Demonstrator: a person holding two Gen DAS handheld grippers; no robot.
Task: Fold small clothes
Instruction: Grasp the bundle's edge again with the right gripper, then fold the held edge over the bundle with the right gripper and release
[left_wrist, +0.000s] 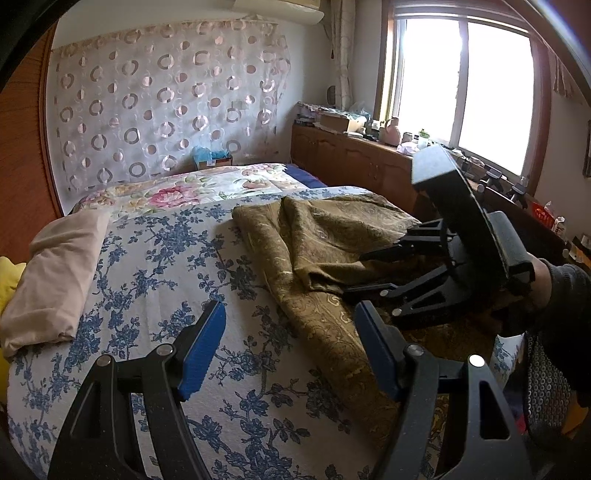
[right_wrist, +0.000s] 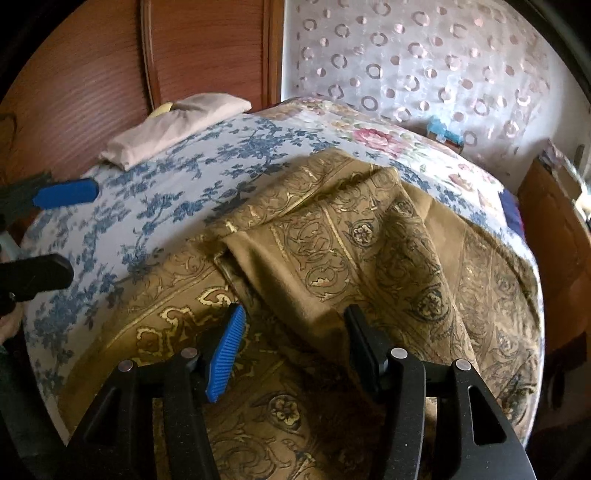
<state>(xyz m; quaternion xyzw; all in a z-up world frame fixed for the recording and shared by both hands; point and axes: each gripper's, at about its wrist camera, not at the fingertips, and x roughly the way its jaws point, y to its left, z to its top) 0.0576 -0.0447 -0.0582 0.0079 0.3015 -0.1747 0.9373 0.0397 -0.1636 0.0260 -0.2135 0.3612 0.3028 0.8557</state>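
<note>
One olive patterned cloth (right_wrist: 369, 240), one beige pillow (left_wrist: 51, 277), two parted grippers

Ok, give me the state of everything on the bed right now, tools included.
Olive-gold patterned cloth: rumpled, partly folded over itself, spread on the bed.
Beige folded cloth: folded, lying apart near the bed's far edge.
Floral bedspread: flat under both.
Left tool: open, nothing between the pads.
Right tool: open over a cloth fold, pads not pressing.
</note>
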